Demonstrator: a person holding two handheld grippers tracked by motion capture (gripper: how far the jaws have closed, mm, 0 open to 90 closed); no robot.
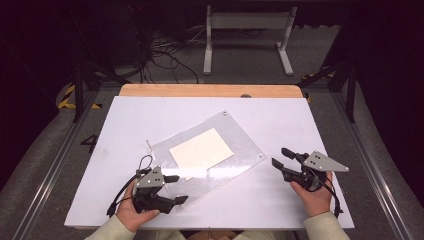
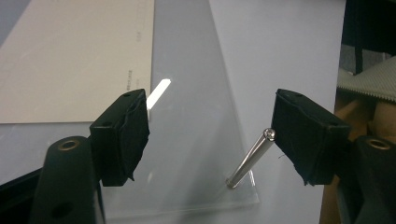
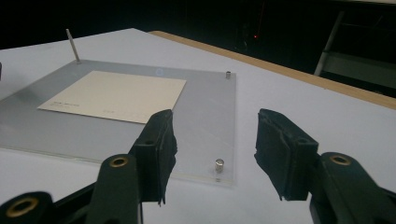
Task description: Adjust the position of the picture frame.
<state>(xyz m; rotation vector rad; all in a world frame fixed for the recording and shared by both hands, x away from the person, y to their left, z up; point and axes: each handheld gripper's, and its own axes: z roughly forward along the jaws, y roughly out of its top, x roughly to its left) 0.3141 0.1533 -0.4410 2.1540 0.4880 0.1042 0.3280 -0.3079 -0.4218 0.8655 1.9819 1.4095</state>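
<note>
A clear acrylic plate lies askew on the white table with a cream card on top of it. My left gripper is at the plate's near left corner and is open. In the left gripper view, a slim metal pin stands in that corner between the jaws of my left gripper. Its head is right beside the right-hand pad; I cannot tell if they touch. My right gripper is open just off the plate's right corner. In its own view my right gripper points at a short stud.
Another tall pin stands at the plate's far corner, and a second short stud sits on its far right edge. A wooden strip borders the table's far side. Behind it are a white stand and floor cables.
</note>
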